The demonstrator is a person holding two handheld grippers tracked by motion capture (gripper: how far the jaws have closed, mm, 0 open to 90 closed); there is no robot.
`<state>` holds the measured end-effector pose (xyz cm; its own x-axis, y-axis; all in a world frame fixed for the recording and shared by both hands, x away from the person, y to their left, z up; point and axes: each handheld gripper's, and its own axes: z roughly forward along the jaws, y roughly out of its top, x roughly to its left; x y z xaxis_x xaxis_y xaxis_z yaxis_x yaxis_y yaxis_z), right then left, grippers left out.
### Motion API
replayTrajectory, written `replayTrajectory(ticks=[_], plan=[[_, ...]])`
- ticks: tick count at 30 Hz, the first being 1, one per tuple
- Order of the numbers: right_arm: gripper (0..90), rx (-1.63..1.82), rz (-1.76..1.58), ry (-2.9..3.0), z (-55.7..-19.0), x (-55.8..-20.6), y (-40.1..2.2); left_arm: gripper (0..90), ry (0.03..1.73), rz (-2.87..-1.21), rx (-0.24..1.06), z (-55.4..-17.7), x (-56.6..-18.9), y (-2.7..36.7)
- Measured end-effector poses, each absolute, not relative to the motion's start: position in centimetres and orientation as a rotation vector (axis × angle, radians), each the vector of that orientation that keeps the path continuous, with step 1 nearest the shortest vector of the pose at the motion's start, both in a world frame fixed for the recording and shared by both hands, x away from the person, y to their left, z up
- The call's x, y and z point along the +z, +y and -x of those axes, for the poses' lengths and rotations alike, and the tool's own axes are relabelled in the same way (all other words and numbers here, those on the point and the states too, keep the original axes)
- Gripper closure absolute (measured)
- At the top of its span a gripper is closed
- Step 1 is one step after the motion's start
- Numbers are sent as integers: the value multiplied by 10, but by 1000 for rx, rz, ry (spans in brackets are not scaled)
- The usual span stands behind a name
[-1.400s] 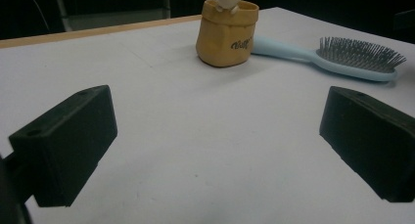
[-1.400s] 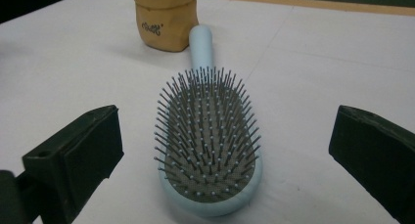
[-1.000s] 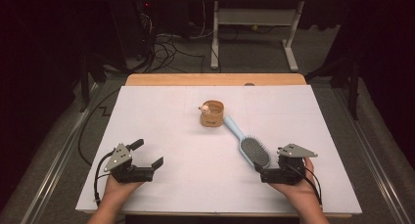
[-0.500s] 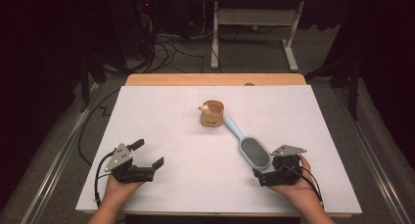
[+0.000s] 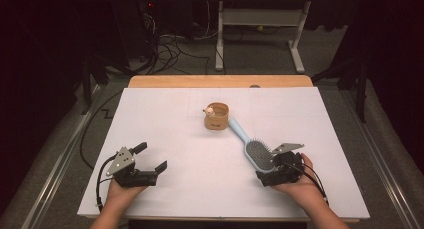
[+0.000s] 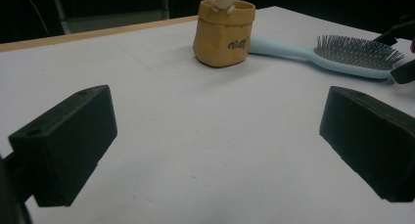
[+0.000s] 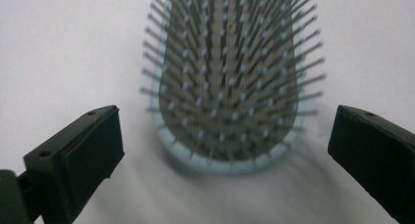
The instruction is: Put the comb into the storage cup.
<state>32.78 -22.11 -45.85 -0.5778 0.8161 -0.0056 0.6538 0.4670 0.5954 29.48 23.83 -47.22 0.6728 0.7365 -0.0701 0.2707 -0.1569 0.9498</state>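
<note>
Right gripper (image 5: pixel 266 170) jaws spread, just short of hairbrush (image 5: pixel 258 153) head

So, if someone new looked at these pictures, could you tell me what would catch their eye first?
Probably the light blue hairbrush lying bristles-up on the white table, its head just in front of the open right gripper. Next, the small tan bag at the table's middle, with a little toy figure peeking over its rim and the brush handle reaching toward it. The left gripper rests open, apart from both.

Overhead and both gripper views share hairbrush (image 5: pixel 258 154)
</note>
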Motion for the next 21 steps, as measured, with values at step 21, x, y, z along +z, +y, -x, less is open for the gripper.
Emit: replayTrajectory(ticks=[21], plan=[[17,677,-1236,2498,-370,-458,-200,12,816,-1729,498,-296,-473,237]])
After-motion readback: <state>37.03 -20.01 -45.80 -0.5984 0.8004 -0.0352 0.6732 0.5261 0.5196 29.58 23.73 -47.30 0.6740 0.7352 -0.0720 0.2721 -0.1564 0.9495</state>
